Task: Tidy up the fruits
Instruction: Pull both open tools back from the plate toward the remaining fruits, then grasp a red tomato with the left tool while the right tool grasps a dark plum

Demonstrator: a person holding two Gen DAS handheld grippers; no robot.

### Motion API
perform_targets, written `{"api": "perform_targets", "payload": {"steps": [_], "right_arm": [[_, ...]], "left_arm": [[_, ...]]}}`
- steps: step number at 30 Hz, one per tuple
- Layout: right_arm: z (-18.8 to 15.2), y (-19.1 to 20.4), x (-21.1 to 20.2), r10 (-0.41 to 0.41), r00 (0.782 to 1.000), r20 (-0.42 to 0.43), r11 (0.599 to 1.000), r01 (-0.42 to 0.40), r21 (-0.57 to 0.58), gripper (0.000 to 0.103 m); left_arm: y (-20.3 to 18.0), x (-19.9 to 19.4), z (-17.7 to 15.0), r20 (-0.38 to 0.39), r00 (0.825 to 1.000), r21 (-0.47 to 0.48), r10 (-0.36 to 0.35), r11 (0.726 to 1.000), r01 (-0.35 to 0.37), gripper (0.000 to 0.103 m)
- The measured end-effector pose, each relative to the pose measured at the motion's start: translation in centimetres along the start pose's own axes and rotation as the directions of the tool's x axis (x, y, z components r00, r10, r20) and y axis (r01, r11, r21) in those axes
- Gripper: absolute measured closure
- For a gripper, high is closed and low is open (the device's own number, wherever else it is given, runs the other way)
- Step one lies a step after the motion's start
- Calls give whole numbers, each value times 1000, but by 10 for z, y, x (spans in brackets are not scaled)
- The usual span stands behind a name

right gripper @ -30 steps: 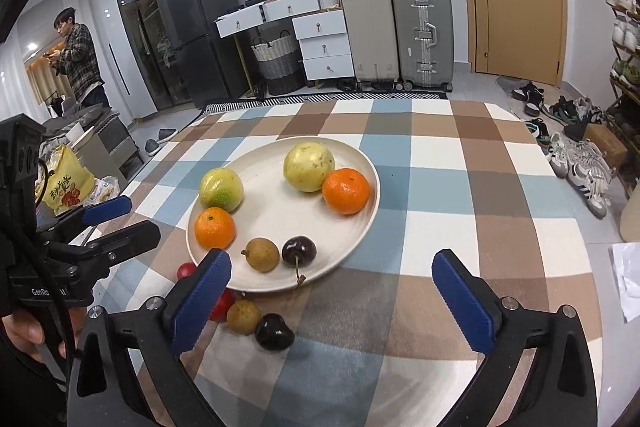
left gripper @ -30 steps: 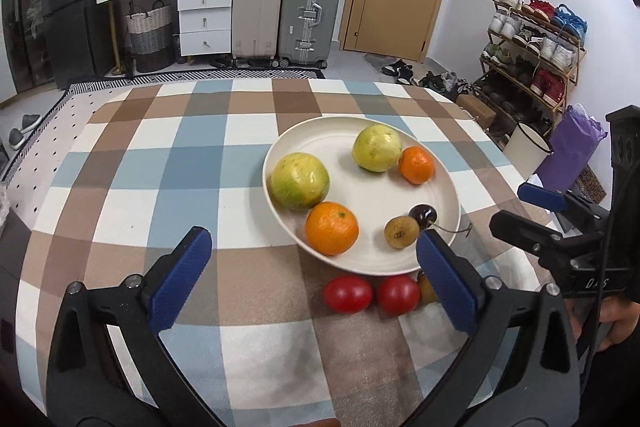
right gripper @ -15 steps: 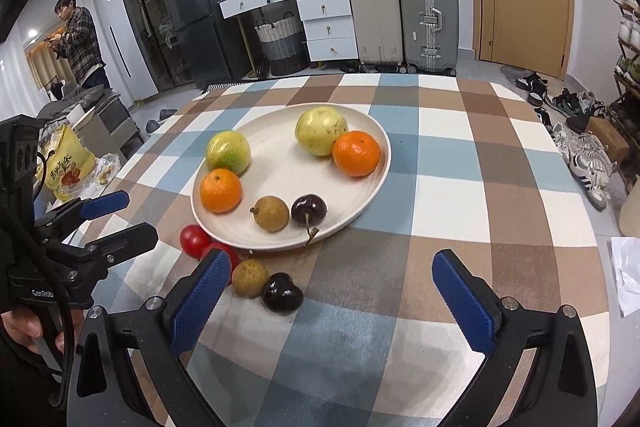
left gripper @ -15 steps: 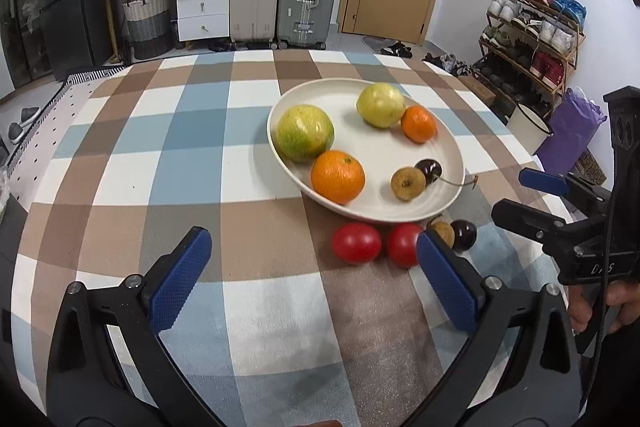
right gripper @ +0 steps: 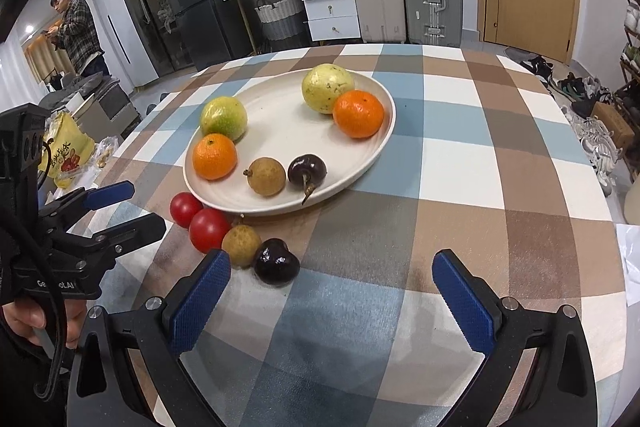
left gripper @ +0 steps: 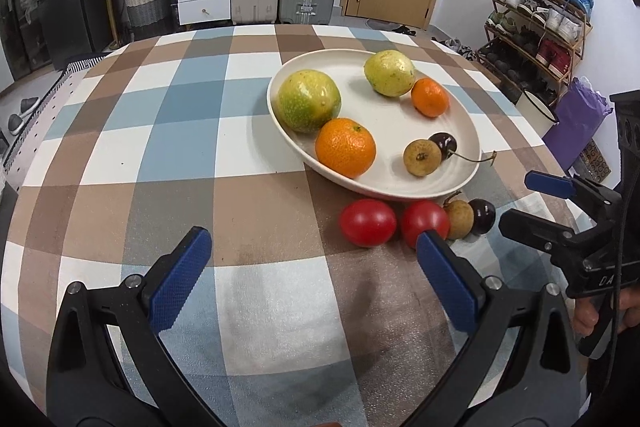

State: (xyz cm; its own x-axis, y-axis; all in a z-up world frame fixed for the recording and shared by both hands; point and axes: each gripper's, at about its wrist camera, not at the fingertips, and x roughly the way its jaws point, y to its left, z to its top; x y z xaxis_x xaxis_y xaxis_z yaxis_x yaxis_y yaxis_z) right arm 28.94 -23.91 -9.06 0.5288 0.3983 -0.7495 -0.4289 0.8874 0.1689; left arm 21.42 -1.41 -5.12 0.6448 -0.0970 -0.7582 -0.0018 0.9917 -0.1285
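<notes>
Both grippers, left (left gripper: 312, 259) and right (right gripper: 330, 285), hover with fingers spread, holding nothing. Two tomatoes (left gripper: 367, 222), a longan (right gripper: 241, 245) and a dark cherry (right gripper: 277, 262) lie on the checkered worktop (left gripper: 160, 147) just beside the plate (right gripper: 280, 115) of fruit.

left gripper (left gripper: 312, 267) jaws spread wide, right gripper (right gripper: 332, 291) likewise

Plate (left gripper: 280, 115): one
Green-yellow round fruits (left gripper: 309, 99): two — both on the plate
Oranges (left gripper: 345, 147): two
Longans (left gripper: 422, 157): two — one on the plate, one (left gripper: 459, 219) off it
Cherries (left gripper: 442, 143): two
Tomatoes (left gripper: 368, 222): two, on the cloth
</notes>
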Motion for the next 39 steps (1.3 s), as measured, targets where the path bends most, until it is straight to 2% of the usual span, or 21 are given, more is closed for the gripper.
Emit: {"api": "perform_targets", "payload": {"steps": [7,24,31,39], "right_arm": [[-5,4,8,-11,1000,-27,1000,10,-27,1],[-7,16,23,-109,991,-81,987,99,-123,1],[-5,20,25,-111,990,-87,984,98,-147,1],[-4,23,22,-89,993,-73,984,77,-160,22]], "left_arm": [[5,9,-1,-21,1000,-23,-1,1000,1,1],[1,25,4,-47,999,-5,8,1000,-9,1],[4,31,6,-60,998,-19,0,1000,-1,1],[3,33,7,-60,998,-11,0,1000,0,3]]}}
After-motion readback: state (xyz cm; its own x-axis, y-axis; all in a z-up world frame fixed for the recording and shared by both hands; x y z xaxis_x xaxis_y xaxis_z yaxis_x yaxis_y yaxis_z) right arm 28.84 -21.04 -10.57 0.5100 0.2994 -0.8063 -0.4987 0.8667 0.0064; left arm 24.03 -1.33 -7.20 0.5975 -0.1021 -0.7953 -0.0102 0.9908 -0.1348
